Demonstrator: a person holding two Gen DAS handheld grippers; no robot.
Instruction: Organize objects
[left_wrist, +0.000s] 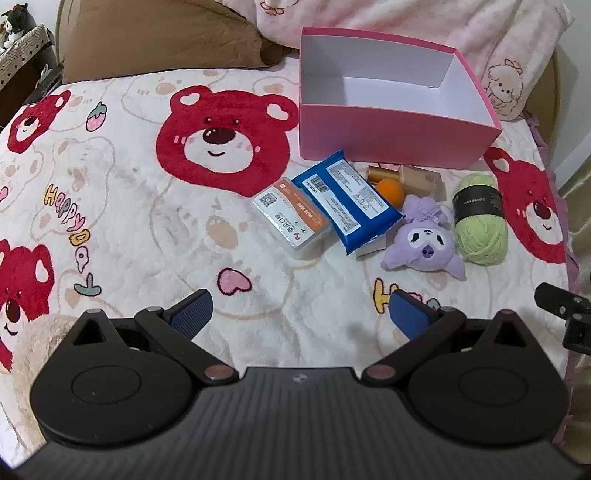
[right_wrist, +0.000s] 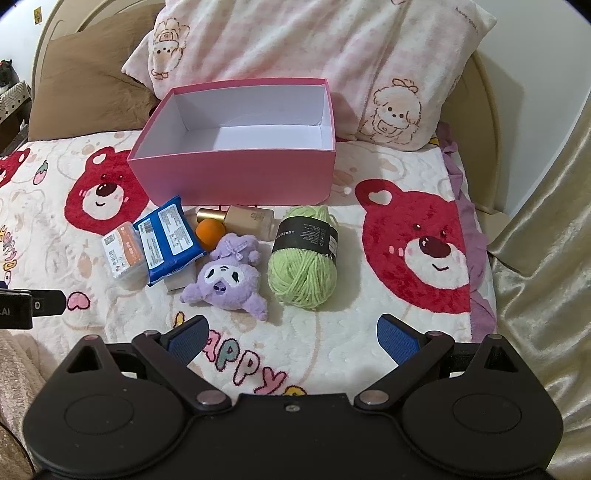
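open pink cardboard box with white inside (right_wrist: 236, 173) stands on the bed near the pillows; nothing lies in it. along its front wall, on the white fleece blanket with red bear faces (right_wrist: 417, 295), the objects lie in a tight row: clear plastic case with orange label (right_wrist: 123, 254), blue wipes packet (right_wrist: 168, 240) resting partly on a small white carton, small orange ball (right_wrist: 209, 232), beige glass bottle with gold cap (right_wrist: 240, 218) on its side, purple plush toy head with bow (right_wrist: 227, 280), ball of light green yarn with black band (right_wrist: 304, 258). ball touches bottle and plush.

left gripper (left_wrist: 299, 314): jaws wide, nothing between them, above bare blanket short of the row. right gripper (right_wrist: 291, 338): jaws wide, empty, short of plush and yarn.

pink printed pillow (right_wrist: 332, 55) and brown pillow (right_wrist: 81, 81) lie at the head of the bed.
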